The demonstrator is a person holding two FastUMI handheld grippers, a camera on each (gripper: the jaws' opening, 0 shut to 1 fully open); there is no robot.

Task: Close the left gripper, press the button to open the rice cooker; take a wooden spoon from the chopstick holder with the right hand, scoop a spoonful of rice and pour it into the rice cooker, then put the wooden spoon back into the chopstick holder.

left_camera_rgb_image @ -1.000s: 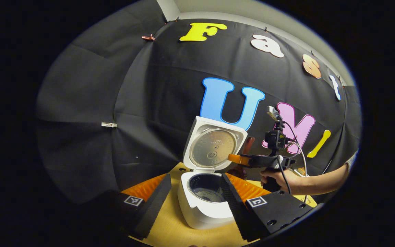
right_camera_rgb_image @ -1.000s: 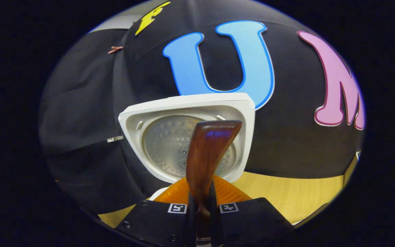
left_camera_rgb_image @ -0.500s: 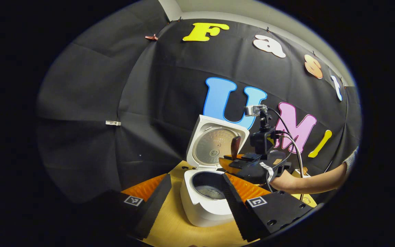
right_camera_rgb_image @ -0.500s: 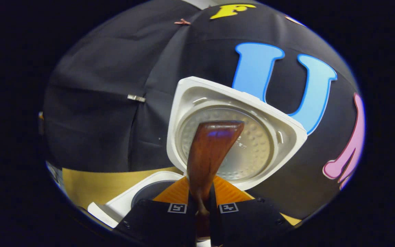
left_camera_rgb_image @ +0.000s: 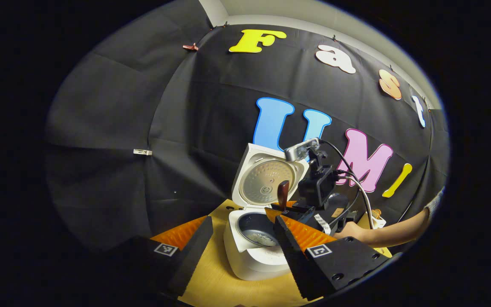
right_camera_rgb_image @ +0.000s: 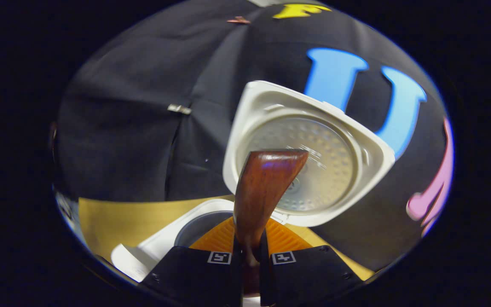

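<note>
Right gripper (right_camera_rgb_image: 250, 256) is clamped on the spoon (right_camera_rgb_image: 262, 192), both fingers pressing its handle, the bowl tipped up before the cooker's (left_camera_rgb_image: 252, 251) raised lid (right_camera_rgb_image: 309, 153). Seen from the left gripper view, it hangs over the cooker's right rim, where rice (left_camera_rgb_image: 261, 240) lies in the pot. Left gripper (left_camera_rgb_image: 239, 238) stands wide apart, holding nothing, its 2 fingers flanking the cooker on the counter (left_camera_rgb_image: 211, 281).

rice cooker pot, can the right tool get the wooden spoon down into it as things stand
Probably yes. The rice cooker has its lid swung up, so the pot mouth is uncovered. The right tool is shut on the wooden spoon just beside and above the rim, and nothing lies between them.
</note>
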